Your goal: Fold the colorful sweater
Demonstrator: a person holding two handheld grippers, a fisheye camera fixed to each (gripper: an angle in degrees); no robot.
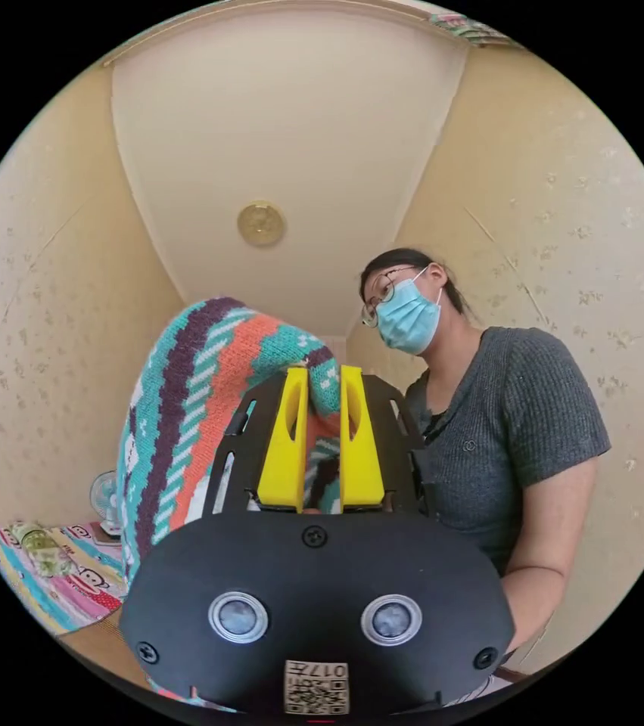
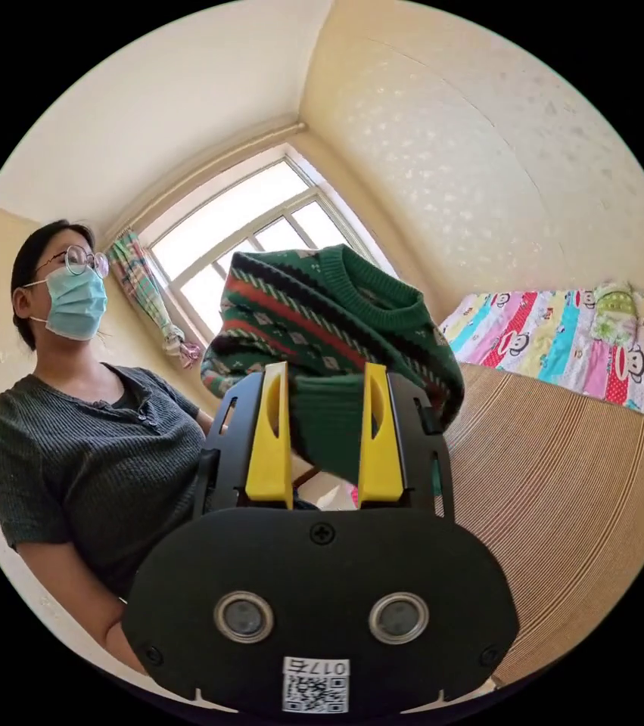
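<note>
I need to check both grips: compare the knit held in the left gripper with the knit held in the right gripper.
The knit in the left gripper is the sweater in teal, orange and purple stripes; the knit in the right gripper is a dark green part with red patterned bands and a ribbed collar. Both hang lifted, pinched between yellow fingers.

Colorful sweater [image 1: 200, 408] is held aloft, bunched and draped: teal/orange/purple stripes in left gripper view, green ribbed collar in right gripper view.

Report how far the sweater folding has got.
Done: no finished fold is visible. In hand: the left gripper is shut on the sweater, the right gripper on its green knit by the collar, both lifted. Left: laying it down and folding it.
</note>
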